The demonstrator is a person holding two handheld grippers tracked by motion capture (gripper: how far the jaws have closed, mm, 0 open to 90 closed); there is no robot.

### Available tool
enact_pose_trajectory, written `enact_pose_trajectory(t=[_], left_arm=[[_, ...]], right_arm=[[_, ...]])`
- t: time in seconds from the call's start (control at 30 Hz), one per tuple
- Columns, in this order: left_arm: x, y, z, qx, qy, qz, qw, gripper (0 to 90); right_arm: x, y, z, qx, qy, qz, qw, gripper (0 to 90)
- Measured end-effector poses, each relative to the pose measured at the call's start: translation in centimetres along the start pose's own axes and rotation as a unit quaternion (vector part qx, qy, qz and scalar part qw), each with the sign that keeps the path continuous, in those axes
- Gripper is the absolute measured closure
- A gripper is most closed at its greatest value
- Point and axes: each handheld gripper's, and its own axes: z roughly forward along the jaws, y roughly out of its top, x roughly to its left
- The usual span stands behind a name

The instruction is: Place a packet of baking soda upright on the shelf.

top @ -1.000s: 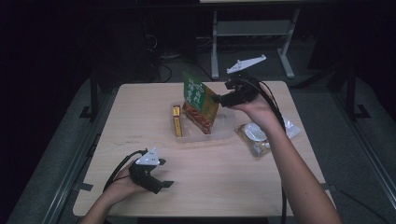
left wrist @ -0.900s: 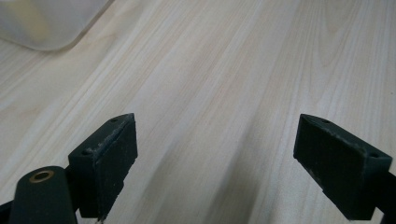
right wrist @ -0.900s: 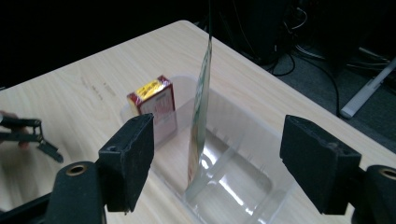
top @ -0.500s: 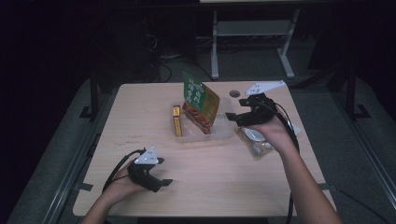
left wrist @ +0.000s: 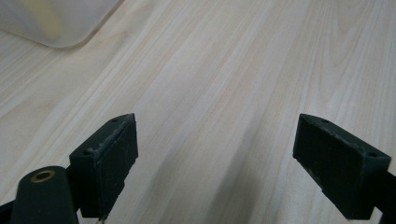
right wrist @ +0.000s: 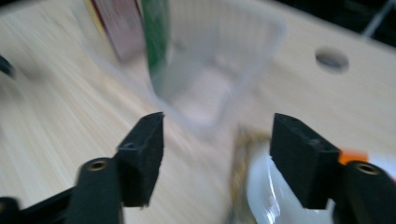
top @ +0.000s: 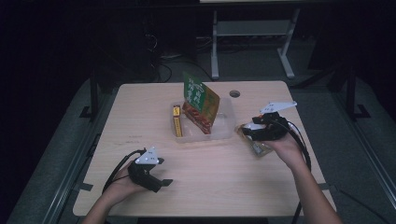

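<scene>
A clear plastic container (top: 225,133) stands mid-table with a green and orange snack bag (top: 200,97) upright in it and a yellow bar (top: 177,122) at its left side. To its right a small shiny packet (top: 259,149) lies on the table. My right gripper (top: 248,131) is low over that packet. In the right gripper view its jaws (right wrist: 217,126) are open and have just been closing, with the packet (right wrist: 261,186) under the gap by the right jaw, untouched, and the container (right wrist: 224,70) ahead. My left gripper (top: 164,183) rests open at the front left, with bare wood between its jaws (left wrist: 217,126).
The wooden table (top: 140,107) has a round cable hole (top: 235,93) behind the container. A corner of the container (left wrist: 51,23) lies ahead of the left gripper. A white-framed stand (top: 252,32) is on the dark floor beyond the table.
My right gripper has come down and to the right, from above the container to just over the packet beside it. The left gripper has stayed put.
</scene>
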Motion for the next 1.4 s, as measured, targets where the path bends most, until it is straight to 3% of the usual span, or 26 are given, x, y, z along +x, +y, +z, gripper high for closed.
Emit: enact_pose_trajectory(t=[0.07,0.1,0.17,0.37,0.67,0.8,1.0,1.27,1.4], left_arm=[[0.0,0.0,0.0,0.004,0.000,0.005,1.0000,13.5],[0.0,0.0,0.1,0.002,0.001,0.003,1.0000,13.5],[-0.1,0.0,0.1,0.001,0.000,0.003,1.0000,13.5],[0.0,0.0,0.3,0.009,-0.001,0.014,0.9999,13.6],[-0.1,0.0,0.5,0.008,-0.003,0.012,0.9999,13.9],[-0.1,-0.1,0.6,0.009,-0.006,0.011,0.9999,14.0],[-0.3,-0.1,0.8,0.014,-0.009,0.012,0.9998,14.1],[-0.6,0.0,0.9,0.017,-0.013,0.018,0.9996,14.1],[-0.7,0.0,1.0,0.016,-0.014,0.016,0.9997,14.1]], right_arm=[[-0.6,-1.1,0.3,0.009,-0.022,-0.013,0.9996,50.6],[-1.1,-1.5,0.5,0.013,-0.023,-0.010,0.9996,51.5],[-2.0,-2.2,1.1,0.031,-0.021,-0.001,0.9993,61.5],[-4.4,-3.6,2.8,0.048,-0.037,0.015,0.9981,88.4],[-5.8,-4.7,4.3,0.072,-0.066,0.009,0.9952,90.0],[-5.8,-5.4,5.3,0.099,-0.064,-0.009,0.9930,90.0],[-5.7,-5.5,5.1,0.113,-0.037,-0.004,0.9929,90.0],[-4.2,-5.6,4.5,0.138,-0.020,-0.051,0.9889,90.0],[-3.7,-5.4,4.5,0.133,-0.036,-0.068,0.9881,90.0]])
